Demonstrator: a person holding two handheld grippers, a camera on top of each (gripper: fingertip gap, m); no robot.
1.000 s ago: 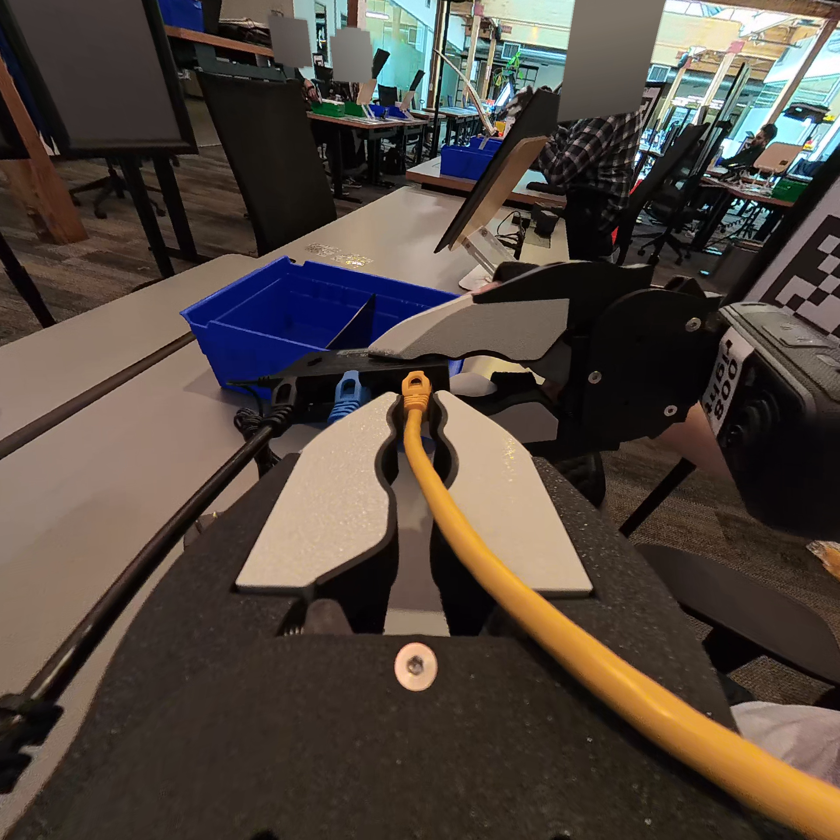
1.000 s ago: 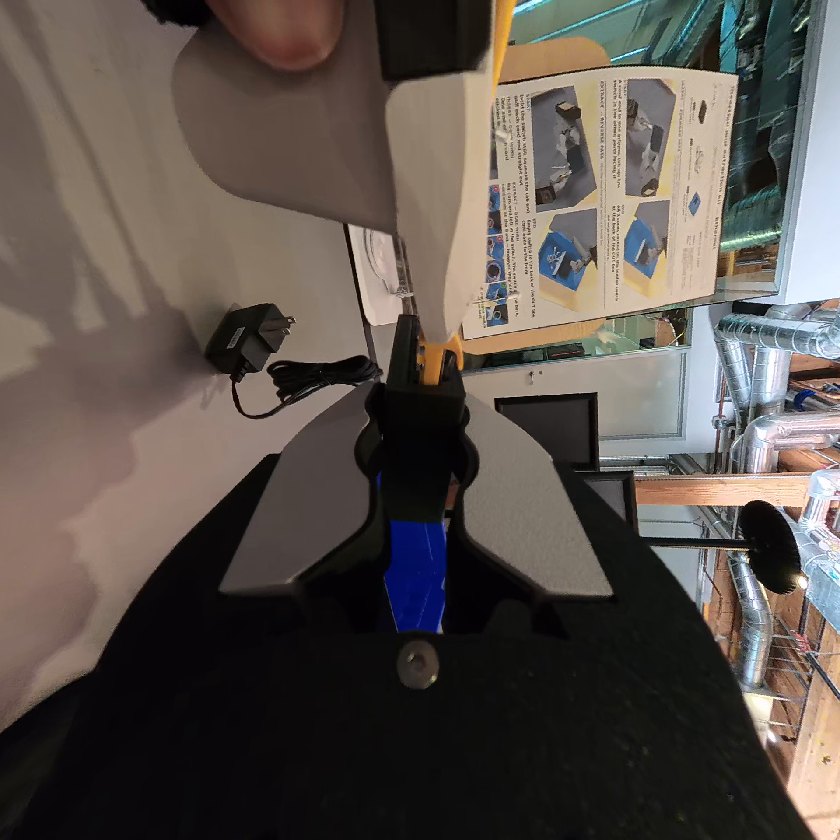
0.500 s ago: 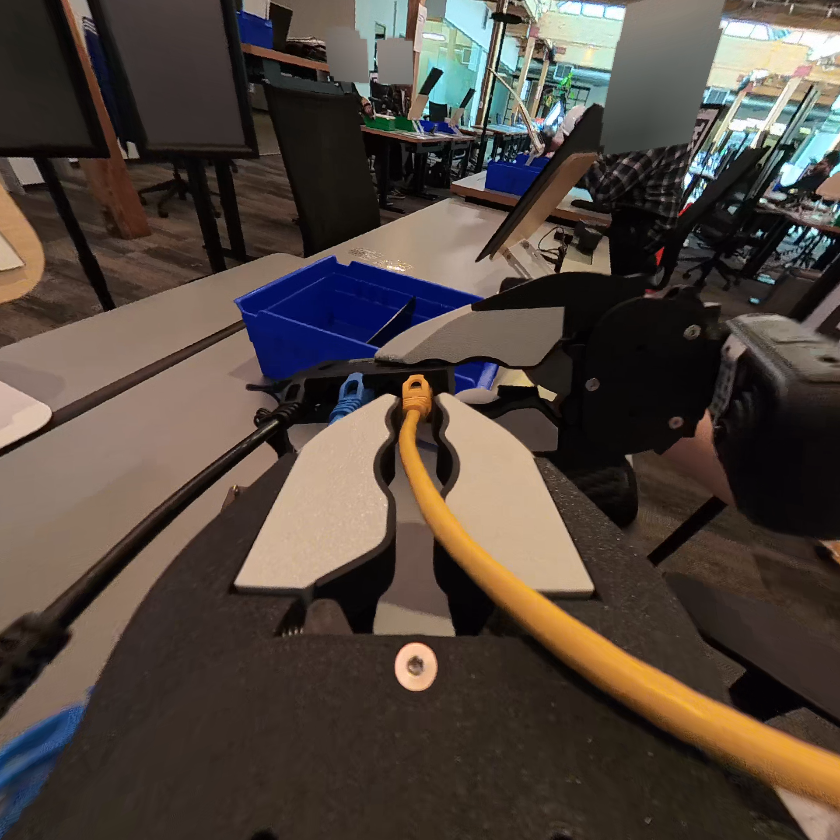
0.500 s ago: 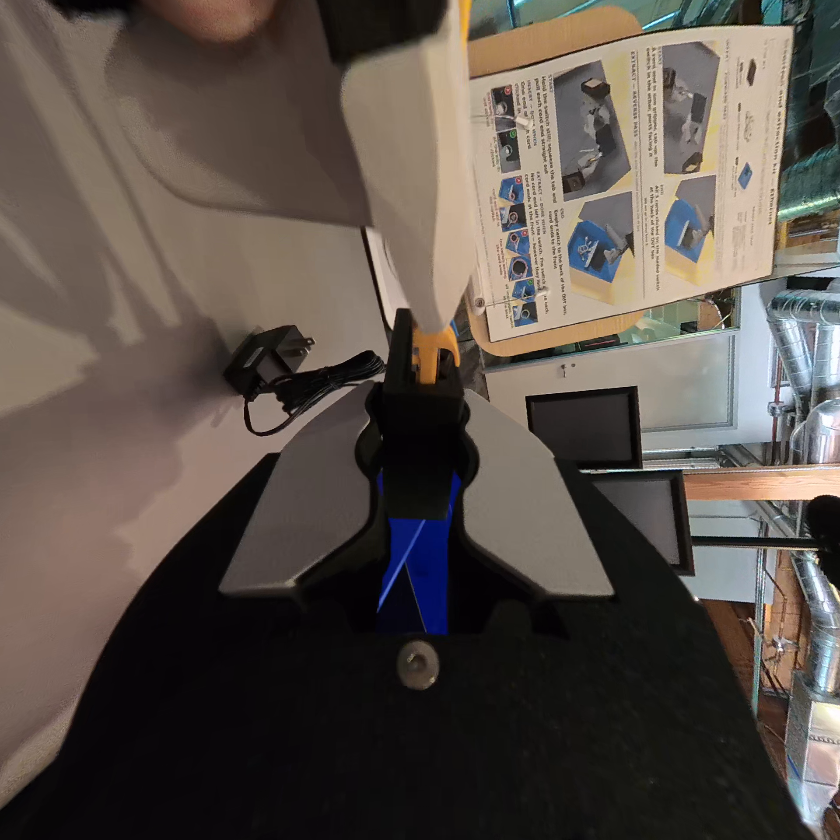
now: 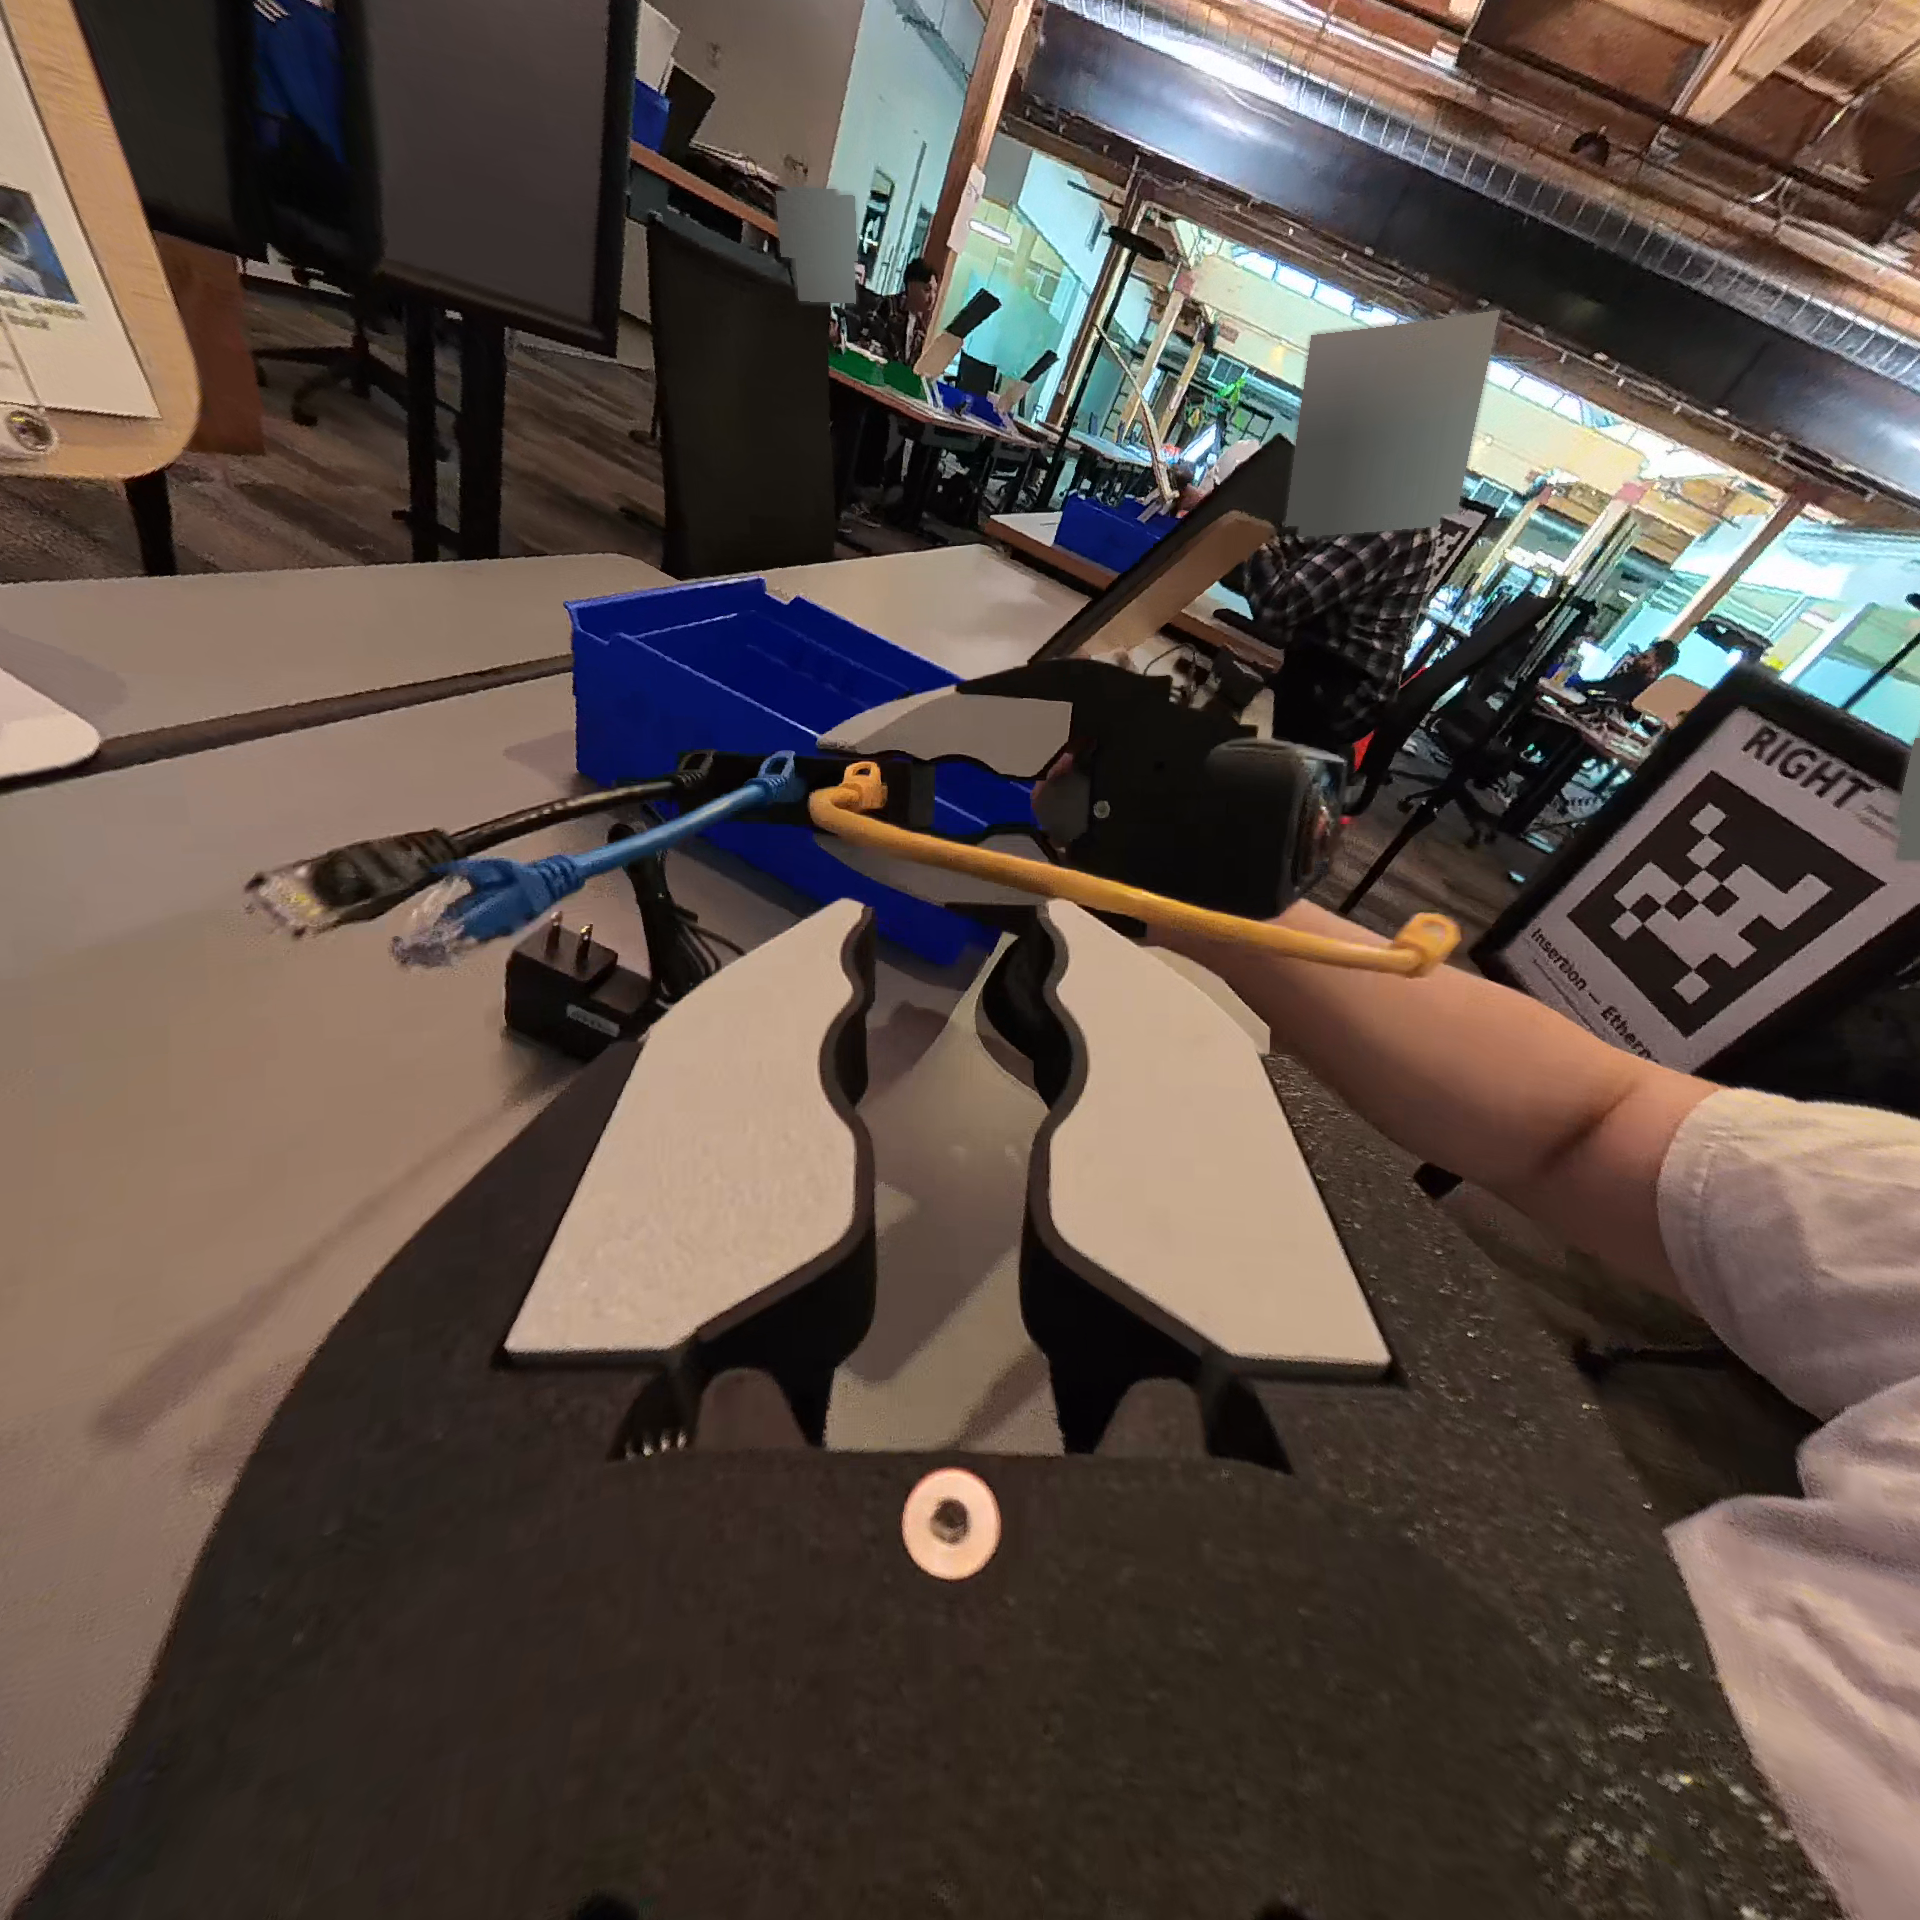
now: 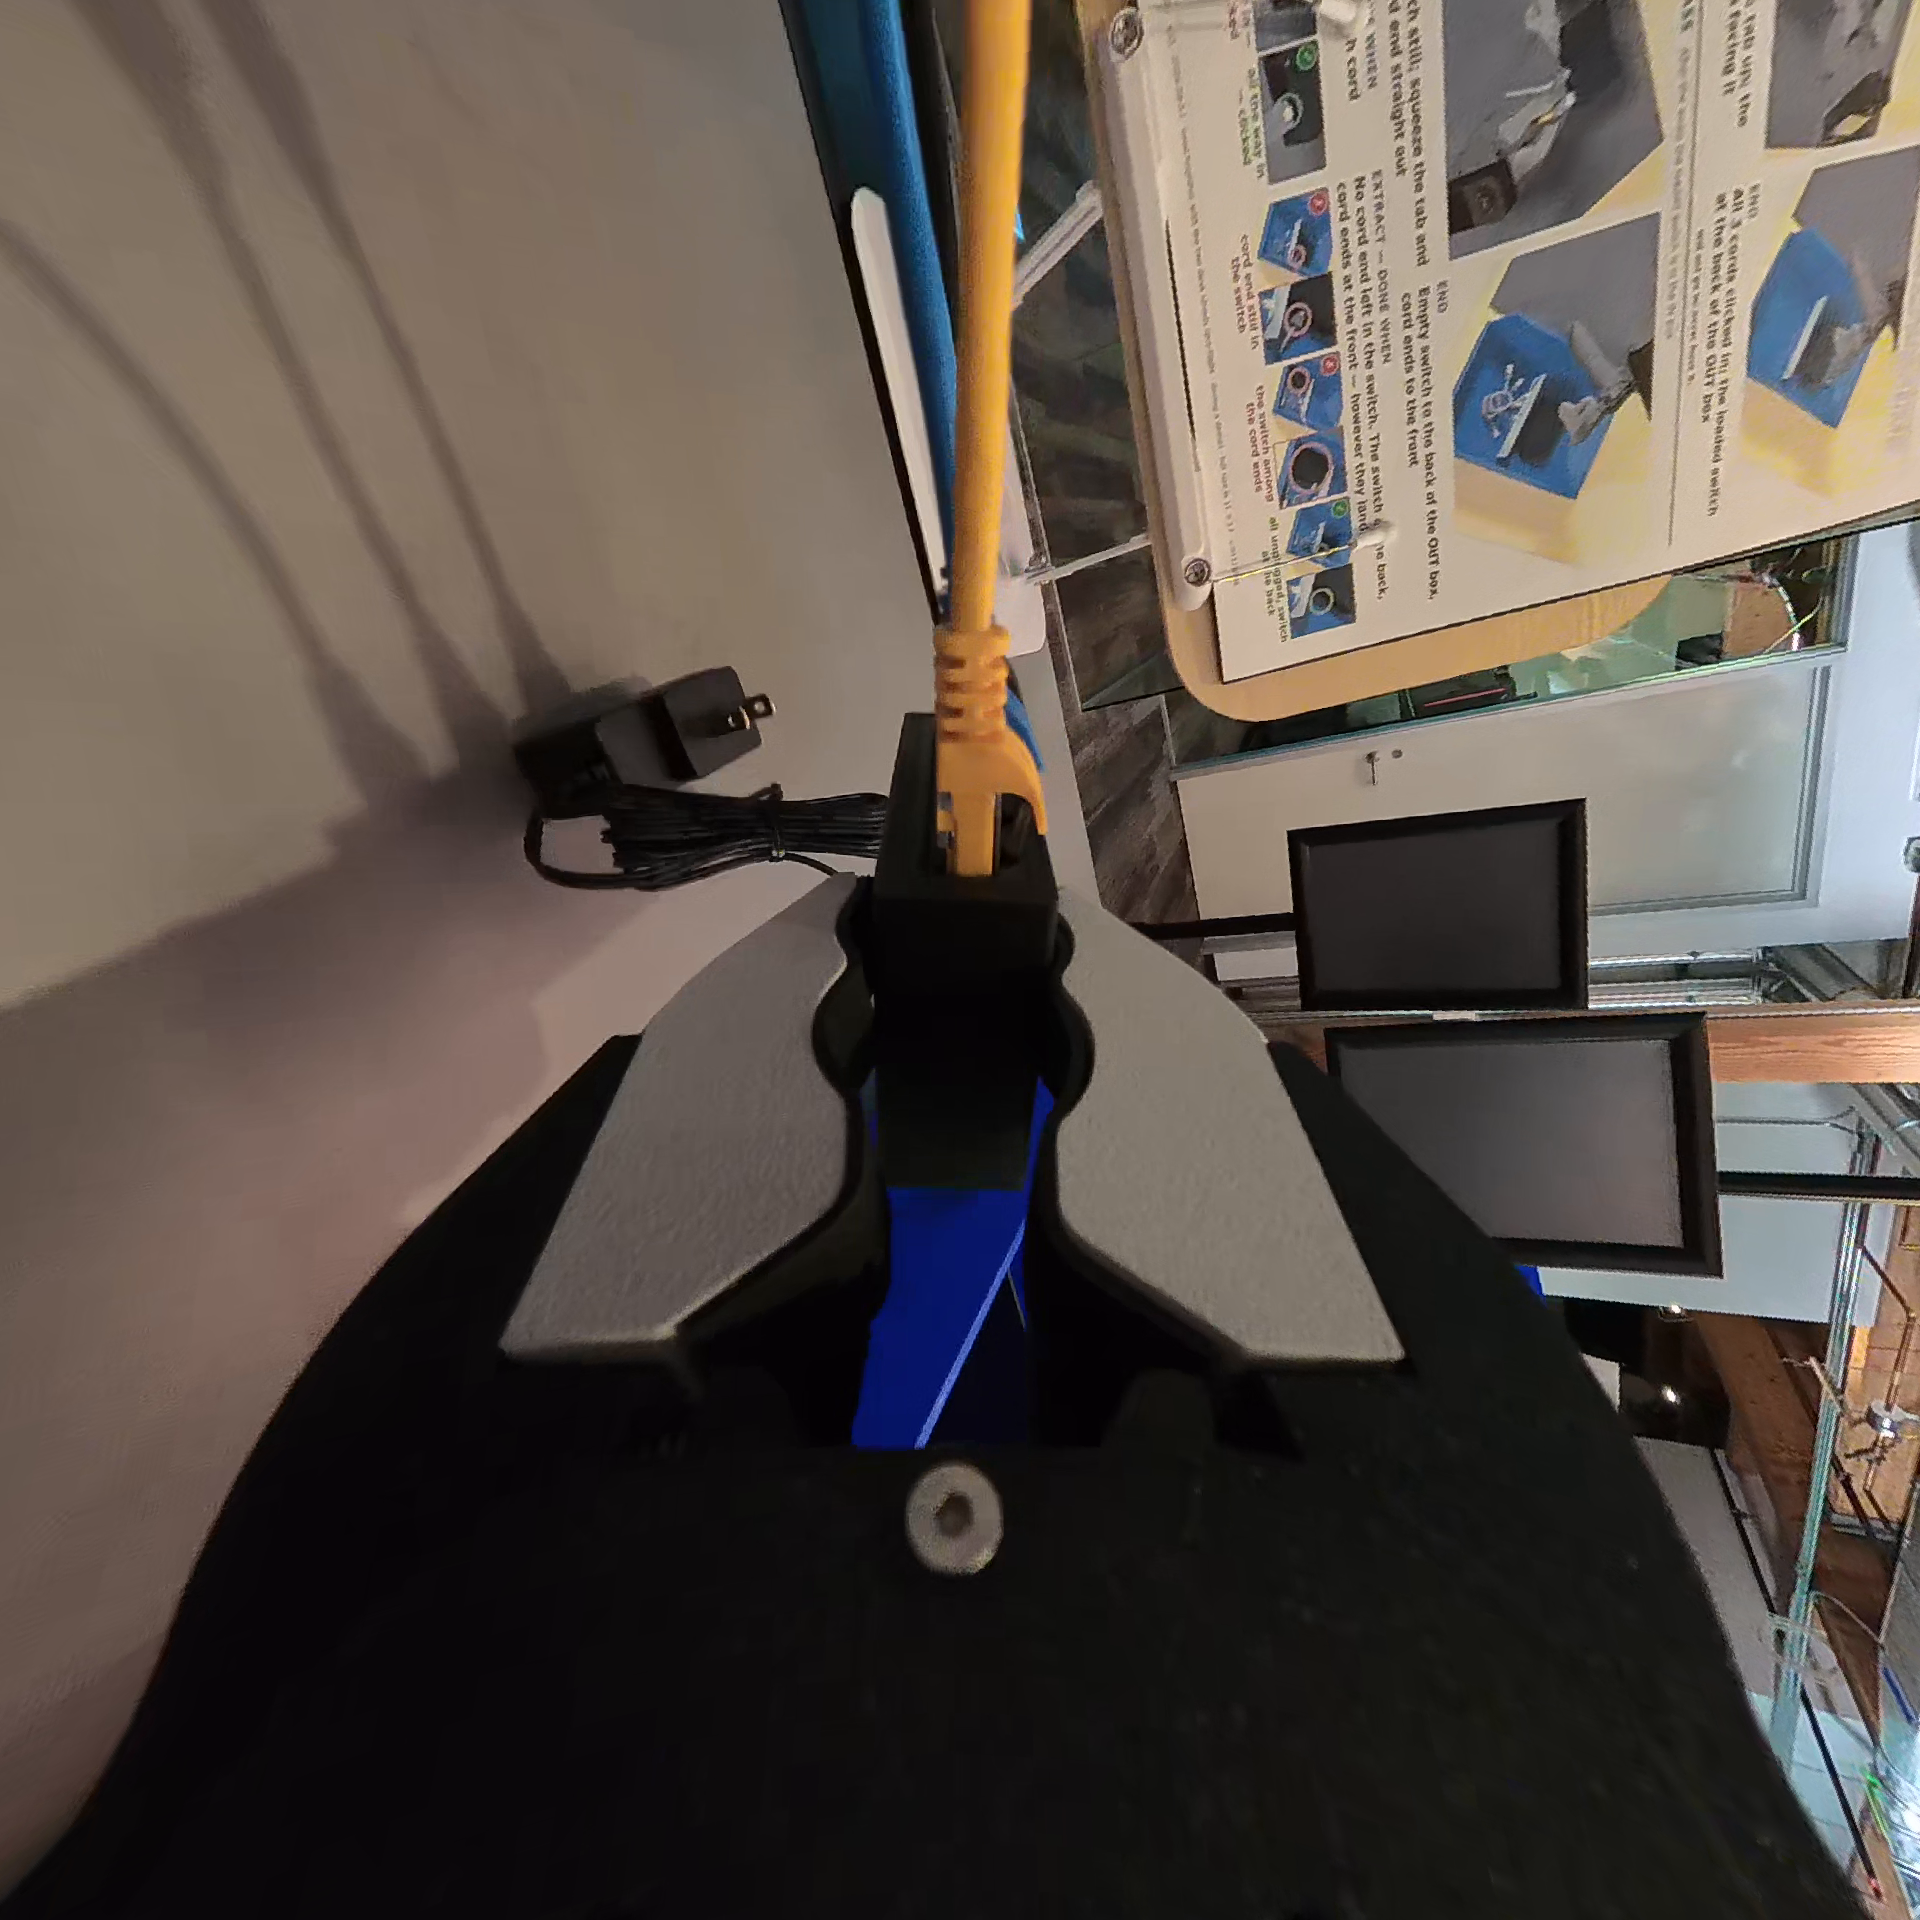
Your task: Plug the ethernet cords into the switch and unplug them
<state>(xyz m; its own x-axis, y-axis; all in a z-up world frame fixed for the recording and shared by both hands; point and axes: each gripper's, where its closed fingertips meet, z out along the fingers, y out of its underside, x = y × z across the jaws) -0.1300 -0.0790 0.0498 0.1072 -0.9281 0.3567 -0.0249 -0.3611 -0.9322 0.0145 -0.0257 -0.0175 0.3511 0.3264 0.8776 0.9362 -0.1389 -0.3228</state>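
My right gripper (image 6: 961,925) is shut on the black switch (image 6: 961,997) and holds it off the table beside the blue bin. In the left wrist view the right gripper (image 5: 883,790) clamps one end of the switch (image 5: 758,779). Three cords are plugged into the switch: a black cord (image 5: 540,821), a blue cord (image 5: 623,852) and a yellow cord (image 5: 1091,883). The yellow plug also shows in the right wrist view (image 6: 977,769). My left gripper (image 5: 951,935) is open with nothing between its fingers, and stands back from the switch.
A blue bin (image 5: 748,665) stands on the grey table (image 5: 208,1039) behind the switch. A black power adapter (image 5: 566,987) with coiled wire lies on the table. A tagged sign (image 5: 1704,894) stands at the right. An instruction board (image 6: 1507,312) stands beyond. My right fingertips sit around 15 cm from my left ones.
My left gripper opened, let go of the yellow cord and drew back from the switch. The yellow cord stays plugged in. My right gripper keeps its hold on the switch.
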